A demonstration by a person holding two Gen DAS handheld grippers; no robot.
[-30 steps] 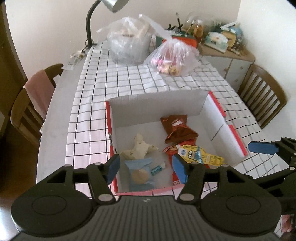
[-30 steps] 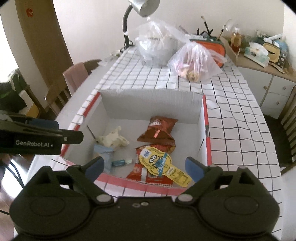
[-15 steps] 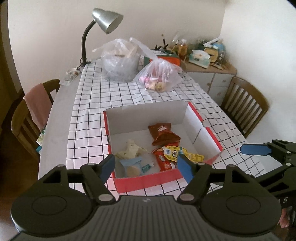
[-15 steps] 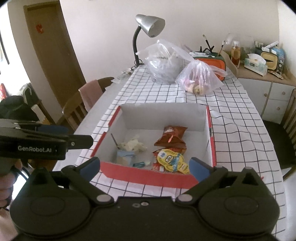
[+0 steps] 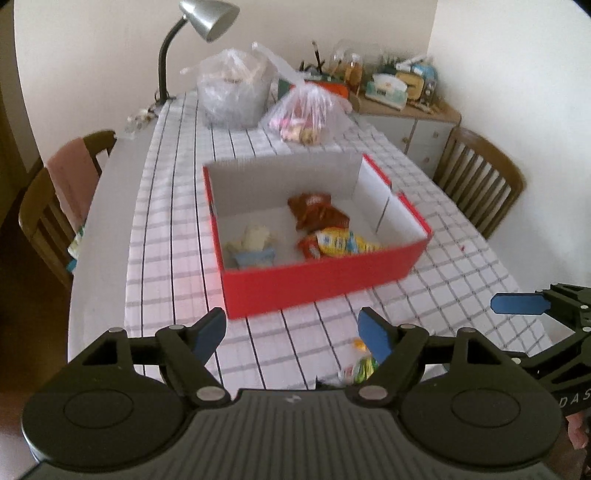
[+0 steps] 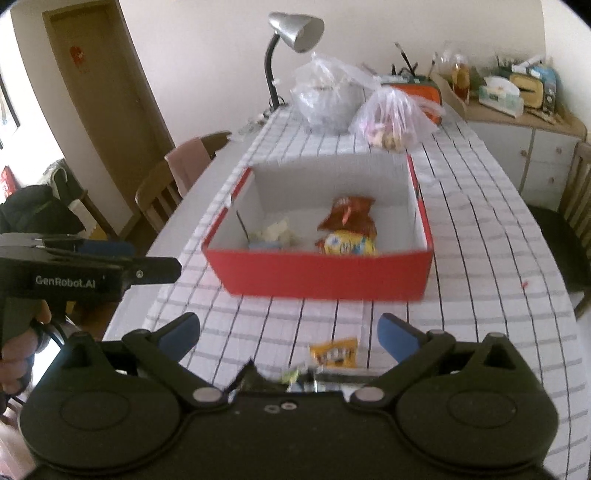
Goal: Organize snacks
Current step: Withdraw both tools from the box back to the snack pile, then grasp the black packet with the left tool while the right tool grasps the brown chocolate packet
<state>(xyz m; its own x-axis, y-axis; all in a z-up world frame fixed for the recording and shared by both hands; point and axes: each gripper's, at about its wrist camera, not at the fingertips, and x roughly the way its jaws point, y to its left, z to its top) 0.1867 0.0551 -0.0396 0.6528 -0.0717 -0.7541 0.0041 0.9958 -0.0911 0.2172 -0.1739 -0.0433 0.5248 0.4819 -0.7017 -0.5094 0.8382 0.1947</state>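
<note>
A red cardboard box [image 5: 321, 282] [image 6: 317, 273] stands on the checked tablecloth. Inside lie a brown snack bag [image 5: 316, 212] [image 6: 349, 214], a yellow packet [image 5: 341, 242] [image 6: 347, 243], a pale crumpled wrapper [image 5: 253, 236] and a light blue packet [image 5: 255, 256]. A yellow candy packet [image 6: 334, 352] and a green wrapped sweet [image 5: 360, 369] lie on the cloth in front of the box. My left gripper [image 5: 293, 332] is open and empty, short of the box. My right gripper [image 6: 290, 332] is open and empty, just above the loose snacks; it also shows in the left wrist view [image 5: 517, 304].
Two tied plastic bags [image 5: 308, 116] [image 5: 232, 88] and a desk lamp [image 5: 207, 18] stand at the far end of the table. Wooden chairs flank it on the left [image 5: 48, 218] and the right [image 5: 480, 181]. A cluttered sideboard [image 5: 402, 107] is at the back right.
Both grippers have drawn back from above the box toward the table's near end. The box now looks farther away and loose snacks on the cloth have come into view.
</note>
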